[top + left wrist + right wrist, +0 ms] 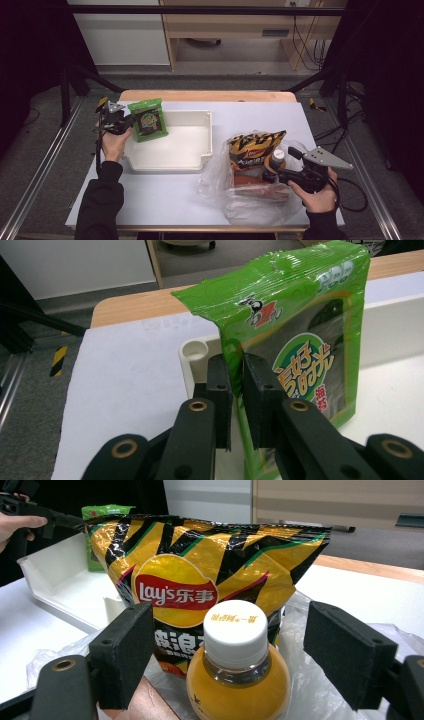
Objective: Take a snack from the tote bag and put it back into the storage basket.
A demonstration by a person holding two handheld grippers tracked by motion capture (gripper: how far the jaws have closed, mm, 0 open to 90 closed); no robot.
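Seaweed packet [300, 355] stands upright over the left wall of the white tray [172, 162], its left edge pinched in the closed left gripper [236, 385]; right gripper [230, 660] hangs wide open, astride the orange bottle [237, 680] in the plastic bag [250, 200], chip bag [200, 575] just behind.

green seaweed snack packet [295, 355] | sealed, glossy | upright, pinched at its edge | over white tray's [172, 160] left rim
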